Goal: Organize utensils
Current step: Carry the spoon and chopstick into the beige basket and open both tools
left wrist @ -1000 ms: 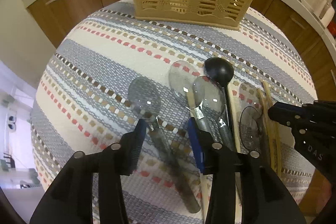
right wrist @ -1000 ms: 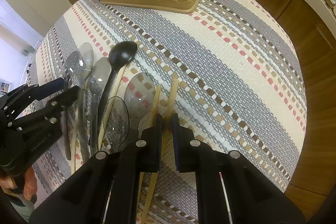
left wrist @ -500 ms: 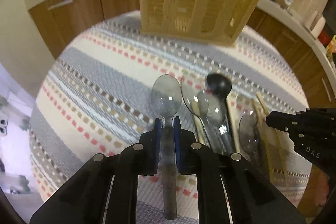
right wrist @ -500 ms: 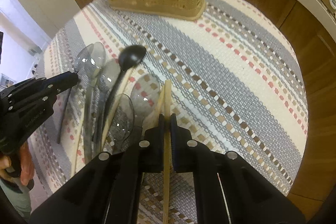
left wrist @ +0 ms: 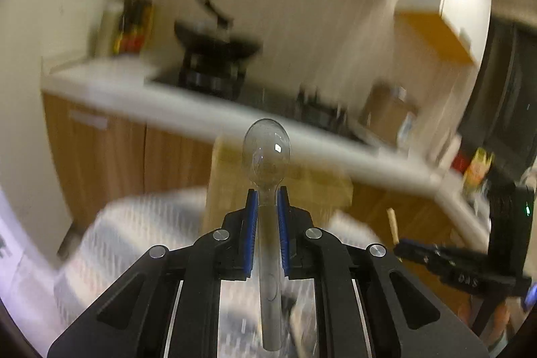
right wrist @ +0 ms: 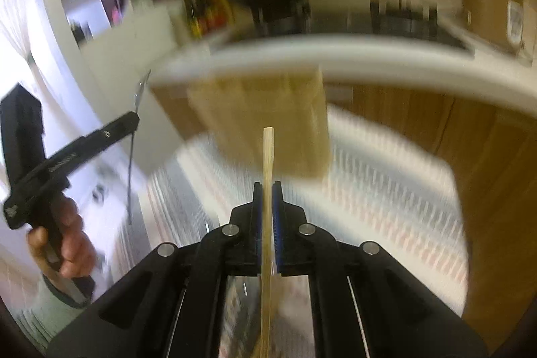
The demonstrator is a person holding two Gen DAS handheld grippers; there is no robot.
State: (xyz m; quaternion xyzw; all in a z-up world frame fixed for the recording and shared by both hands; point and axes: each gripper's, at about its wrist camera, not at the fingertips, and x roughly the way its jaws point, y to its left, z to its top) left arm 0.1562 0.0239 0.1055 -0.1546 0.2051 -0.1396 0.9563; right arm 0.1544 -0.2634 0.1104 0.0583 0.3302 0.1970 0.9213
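My left gripper (left wrist: pixel 267 202) is shut on a clear plastic spoon (left wrist: pixel 266 150), bowl pointing forward and up, lifted above the striped cloth (left wrist: pixel 134 223). My right gripper (right wrist: pixel 267 193) is shut on a wooden chopstick (right wrist: pixel 268 150) that sticks out ahead. The tan slatted basket (right wrist: pixel 268 123) stands blurred beyond both grippers; it also shows in the left wrist view (left wrist: pixel 235 187). The right gripper (left wrist: pixel 399 249) with the chopstick tip appears at the right of the left wrist view. The left gripper (right wrist: pixel 132 119) with the spoon appears at the left of the right wrist view.
Both views are motion-blurred. A white kitchen counter (left wrist: pixel 201 116) with wooden cabinets (left wrist: pixel 100 156) runs behind the table. A black pot on a stove (left wrist: pixel 214 52) and bottles (left wrist: pixel 134 29) stand on it. The other utensils on the cloth are hidden below the grippers.
Both grippers have risen and tilted up off the cloth, the left carrying the clear spoon and the right carrying the chopstick. The views now face the counter instead of the table.
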